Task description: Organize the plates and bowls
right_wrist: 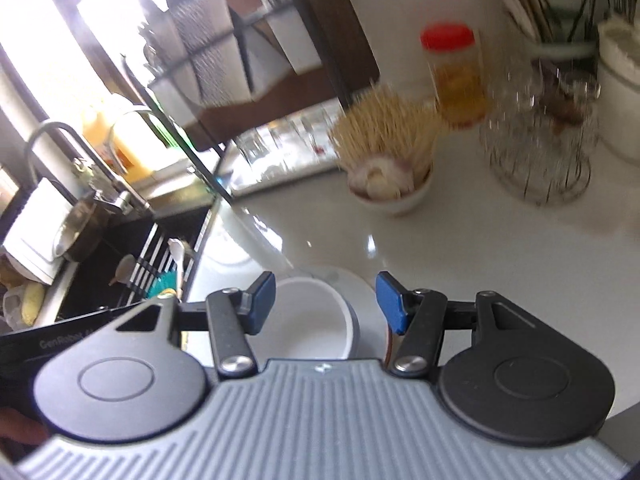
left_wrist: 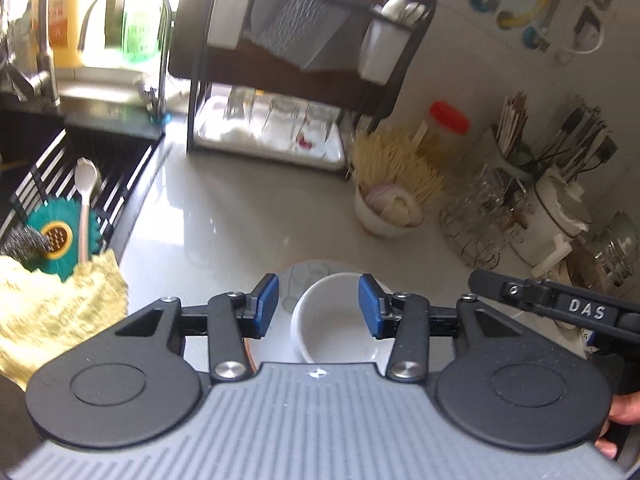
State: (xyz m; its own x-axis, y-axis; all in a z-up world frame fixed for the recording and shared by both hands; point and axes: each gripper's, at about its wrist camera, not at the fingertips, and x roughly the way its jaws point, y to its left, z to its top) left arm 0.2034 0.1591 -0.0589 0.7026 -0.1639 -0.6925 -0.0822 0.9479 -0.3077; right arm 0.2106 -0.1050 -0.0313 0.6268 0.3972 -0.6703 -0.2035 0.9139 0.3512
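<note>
A small white bowl (left_wrist: 334,320) sits on a white plate (left_wrist: 296,276) with a brown rim on the pale counter. My left gripper (left_wrist: 319,305) is open, its blue pads on either side of the bowl, above it. In the right wrist view the same bowl (right_wrist: 316,320) sits on the plate (right_wrist: 370,304). My right gripper (right_wrist: 326,306) is open and empty above the bowl and plate. The right gripper's black body (left_wrist: 560,308) shows at the right of the left wrist view.
A black two-tier dish rack (left_wrist: 296,60) with glasses on its tray stands at the back. A cup of toothpicks (left_wrist: 390,196), a red-lidded jar (left_wrist: 446,124), a wire basket (left_wrist: 480,216) and utensil holders (left_wrist: 560,184) line the right. A sink (left_wrist: 72,176) with a yellow cloth (left_wrist: 56,312) lies left.
</note>
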